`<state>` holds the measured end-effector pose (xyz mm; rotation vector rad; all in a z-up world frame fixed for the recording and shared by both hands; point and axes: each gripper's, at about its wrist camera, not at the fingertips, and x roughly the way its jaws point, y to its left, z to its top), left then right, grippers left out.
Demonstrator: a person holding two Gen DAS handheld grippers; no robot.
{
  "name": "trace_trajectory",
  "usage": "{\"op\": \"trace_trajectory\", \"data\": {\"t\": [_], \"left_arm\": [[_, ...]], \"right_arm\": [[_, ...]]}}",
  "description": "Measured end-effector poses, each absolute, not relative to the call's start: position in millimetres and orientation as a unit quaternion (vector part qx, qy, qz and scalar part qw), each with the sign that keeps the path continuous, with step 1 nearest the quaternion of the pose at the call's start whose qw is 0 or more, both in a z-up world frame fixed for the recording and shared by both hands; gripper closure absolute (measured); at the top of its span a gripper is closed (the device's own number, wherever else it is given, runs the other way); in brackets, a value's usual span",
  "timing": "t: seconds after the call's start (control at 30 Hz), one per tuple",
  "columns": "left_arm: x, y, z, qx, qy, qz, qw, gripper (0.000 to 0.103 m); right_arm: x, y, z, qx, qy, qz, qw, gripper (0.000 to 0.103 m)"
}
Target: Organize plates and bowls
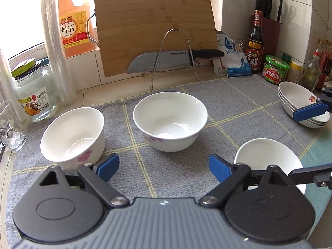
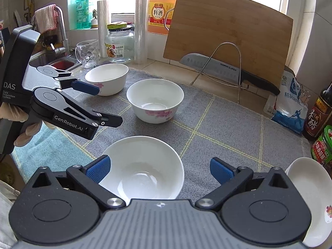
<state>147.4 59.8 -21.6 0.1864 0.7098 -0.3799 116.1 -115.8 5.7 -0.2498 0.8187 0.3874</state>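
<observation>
We hold both tools above a grey checked cloth (image 1: 238, 103) spread on the surface, and neither grips anything. The left tool (image 1: 164, 167) has its blue pads spread wide with only cloth between them. The right tool (image 2: 158, 169) is spread too, nothing pinched.

Three bowls sit apart on the cloth. In the left wrist view the middle bowl (image 1: 170, 120) lies straight ahead of the left tool, centre frame, with a clear gap of cloth before it. The left bowl (image 1: 73, 137) is at lower left, just beside the left pad, and the near bowl (image 1: 269, 161) at lower right, partly behind the tool's linkage. In the right wrist view that near bowl sits directly under the right tool, its rim by the left pad. The stacked plates (image 1: 303, 108) rest at the right edge of the left view.

We judge the right hand nearer the near bowl, the left hand nearer the other two. Being round, the bowls need only a rim brought between the pads.
</observation>
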Motion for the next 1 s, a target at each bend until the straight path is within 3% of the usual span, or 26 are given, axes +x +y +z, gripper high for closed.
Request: {"op": "trace_trajectory", "data": {"t": [1.0], "left_arm": [[191.4, 31.8, -48.8, 0.118, 0.33, -0.193, 0.916, 0.012]], "right_arm": [[279.1, -87.0, -14.9, -0.116, 0.455, 0.292, 0.833, 0.001]]}}
